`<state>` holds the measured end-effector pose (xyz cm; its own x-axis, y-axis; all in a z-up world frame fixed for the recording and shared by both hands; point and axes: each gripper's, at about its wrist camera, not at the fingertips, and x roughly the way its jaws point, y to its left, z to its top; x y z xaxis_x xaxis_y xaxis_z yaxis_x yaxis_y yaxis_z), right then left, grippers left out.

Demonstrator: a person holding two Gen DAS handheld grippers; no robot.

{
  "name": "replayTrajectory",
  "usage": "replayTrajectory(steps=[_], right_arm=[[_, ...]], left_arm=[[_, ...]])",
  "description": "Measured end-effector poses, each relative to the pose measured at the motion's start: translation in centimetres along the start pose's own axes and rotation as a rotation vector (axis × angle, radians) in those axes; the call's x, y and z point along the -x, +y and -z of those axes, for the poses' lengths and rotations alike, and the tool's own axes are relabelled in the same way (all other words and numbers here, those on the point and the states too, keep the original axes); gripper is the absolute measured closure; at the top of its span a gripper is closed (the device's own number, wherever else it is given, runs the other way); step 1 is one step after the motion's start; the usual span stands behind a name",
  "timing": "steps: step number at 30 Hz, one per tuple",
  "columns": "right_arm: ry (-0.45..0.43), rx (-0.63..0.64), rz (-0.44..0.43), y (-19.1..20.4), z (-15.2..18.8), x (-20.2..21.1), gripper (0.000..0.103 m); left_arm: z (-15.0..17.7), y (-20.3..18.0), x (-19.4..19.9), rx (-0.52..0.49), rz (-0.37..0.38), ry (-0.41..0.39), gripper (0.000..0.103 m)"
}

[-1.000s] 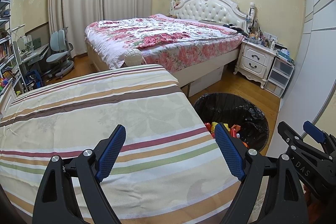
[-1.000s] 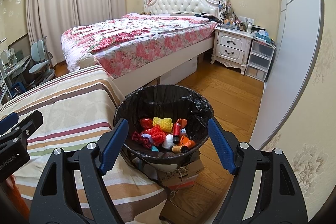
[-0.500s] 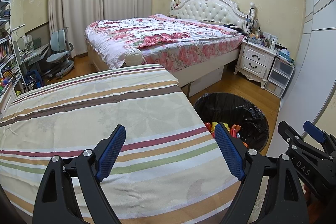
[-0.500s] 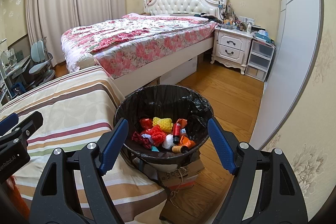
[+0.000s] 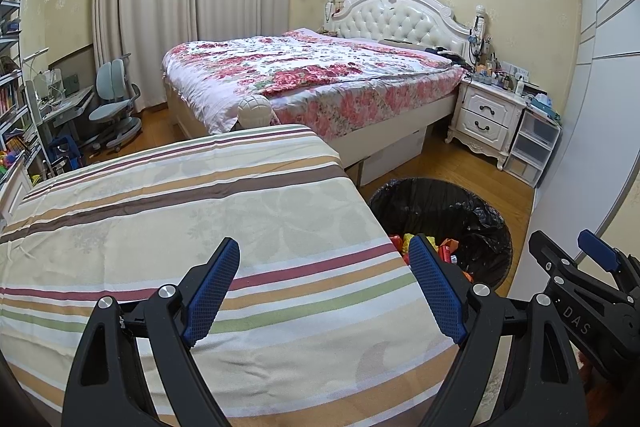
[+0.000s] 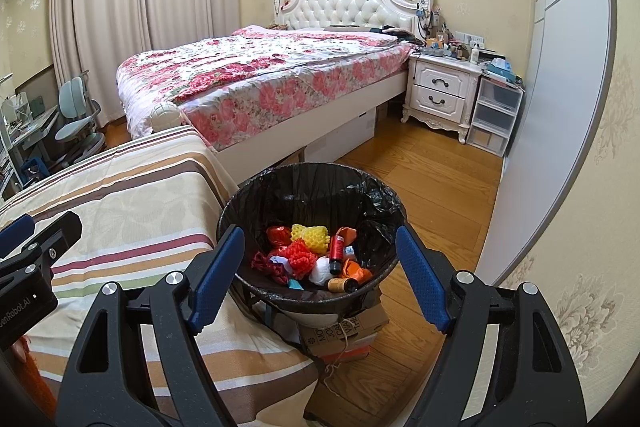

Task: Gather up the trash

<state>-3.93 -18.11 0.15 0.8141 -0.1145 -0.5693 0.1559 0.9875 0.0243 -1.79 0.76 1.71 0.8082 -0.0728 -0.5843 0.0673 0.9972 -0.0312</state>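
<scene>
Trash (image 6: 316, 257) is lying in the bottom of the black-lined bin (image 6: 360, 195), which is showing directly between and just beyond the blue pads of the right gripper (image 6: 320, 273); its jaws are standing wide apart and gripping nothing. The left gripper (image 5: 325, 285) is hovering over the striped cloth (image 5: 200, 211), jaws likewise spread and empty, with the bin off to its right. Under the bin, a cardboard box (image 6: 344, 335) is carrying partly legible print. "DAS" is reading on the right gripper's body in the left view. Farther back, a floral bed (image 6: 260, 75) is standing.

floral bed (image 5: 320, 83), drawn curtains (image 5: 192, 7)
</scene>
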Motion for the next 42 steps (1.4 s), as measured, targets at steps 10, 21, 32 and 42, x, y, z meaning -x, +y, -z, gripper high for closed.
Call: replayTrajectory(steps=[10,21,32,42], right_arm=[[-0.001,0.0,0.0,0.0,0.0,0.0,0.027],[0.0,0.001,0.0,0.0,0.1,0.0,0.027],[0.0,0.001,0.001,0.1,0.1,0.0,0.027],[0.005,0.009,-0.004,0.5,-0.1,0.1,0.027]], left_arm=[[-0.1,0.0,0.2,-0.004,-0.001,-0.004,0.019],[-0.7,-0.2,0.7,-0.014,-0.001,-0.003,0.019],[-0.9,-0.3,0.7,-0.015,0.001,-0.041,0.019],[-1.1,1.0,-0.2,-0.003,-0.042,-0.019,0.019]])
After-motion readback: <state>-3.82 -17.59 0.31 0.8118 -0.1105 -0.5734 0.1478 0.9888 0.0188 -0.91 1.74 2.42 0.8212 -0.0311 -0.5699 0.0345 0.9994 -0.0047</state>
